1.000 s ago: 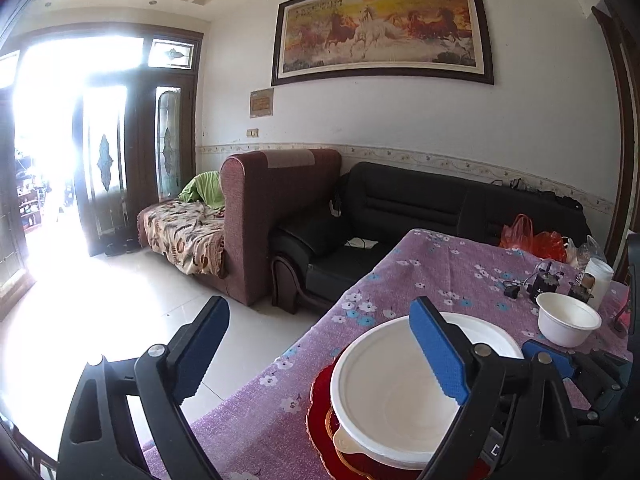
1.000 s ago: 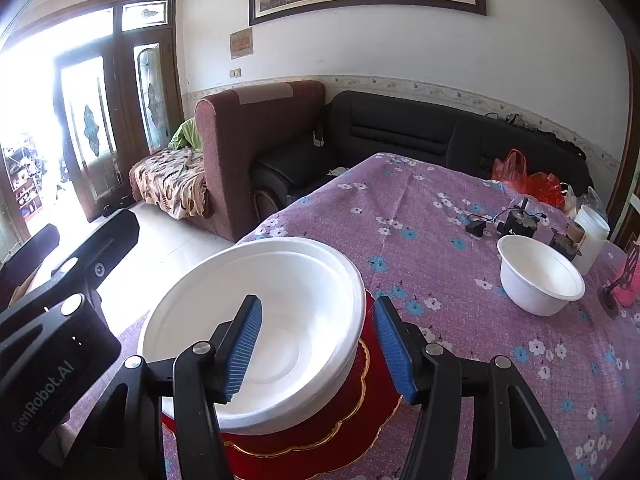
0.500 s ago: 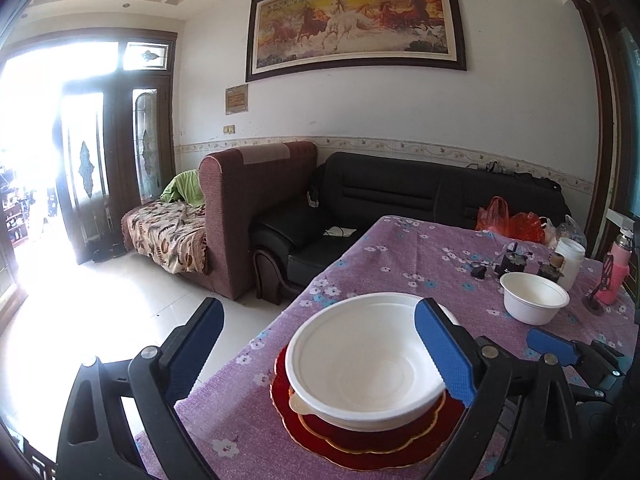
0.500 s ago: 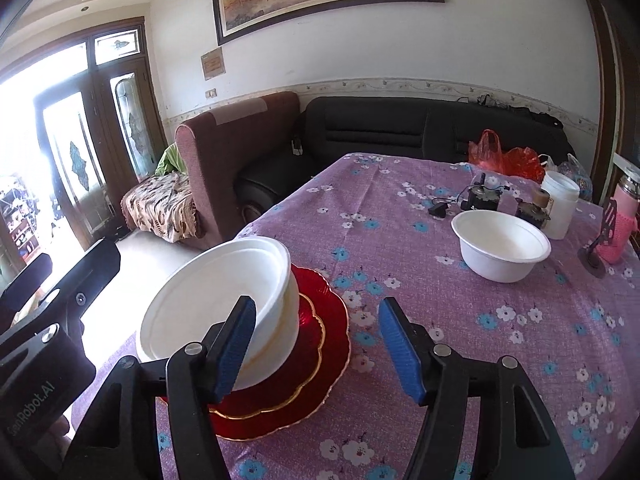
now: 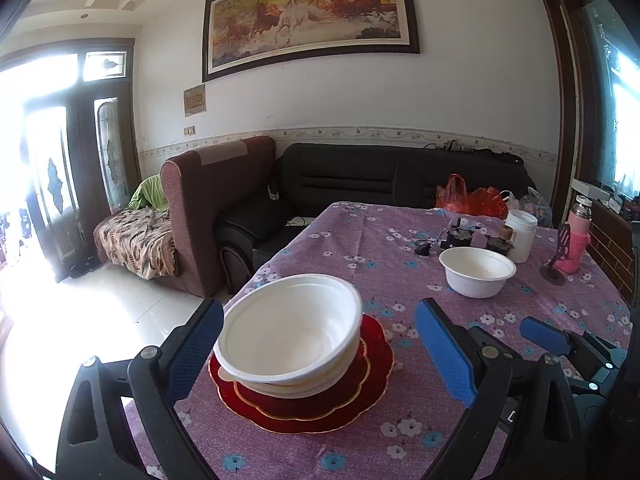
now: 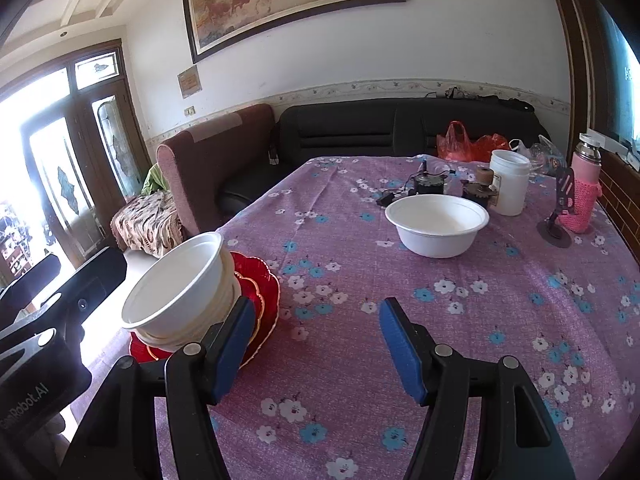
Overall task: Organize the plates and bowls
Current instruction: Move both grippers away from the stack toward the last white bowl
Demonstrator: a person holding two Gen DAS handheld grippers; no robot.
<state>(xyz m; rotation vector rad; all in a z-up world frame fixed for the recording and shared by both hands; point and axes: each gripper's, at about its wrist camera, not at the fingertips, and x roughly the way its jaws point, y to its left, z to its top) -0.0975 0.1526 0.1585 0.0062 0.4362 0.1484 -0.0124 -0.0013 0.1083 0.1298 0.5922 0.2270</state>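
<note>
The left wrist view looks straight down onto the stacked white bowls point(image 5: 292, 334), which sit tilted on the red plates point(image 5: 308, 396) near the table's point(image 5: 360, 248) left edge. This view shows the bowl's inside and the plates' scalloped gold trim. The left gripper point(image 5: 320, 354) hovers over the stack with its blue-padded fingers spread wide to either side of the bowls, touching and holding nothing. At lower right, one blue pad of the right gripper point(image 5: 544, 336) shows beside it. The single white bowl point(image 5: 478, 270) stands well apart, farther back on the purple flowered cloth, near a white jar point(image 5: 520, 236) and a pink bottle point(image 5: 576, 240).

The right wrist view shows the same stack from the side, revealing several nested bowl rims point(image 6: 180, 292) leaning on the red plates point(image 6: 260, 300). The right gripper point(image 6: 316, 352) is level above bare cloth, just right of the stack, its jaws wide apart and empty. The single white bowl point(image 6: 436, 224) lies ahead, with the jar point(image 6: 510, 188) and bottle point(image 6: 580, 192) behind it. The left gripper's black body point(image 6: 60, 320) fills the left edge.
</note>
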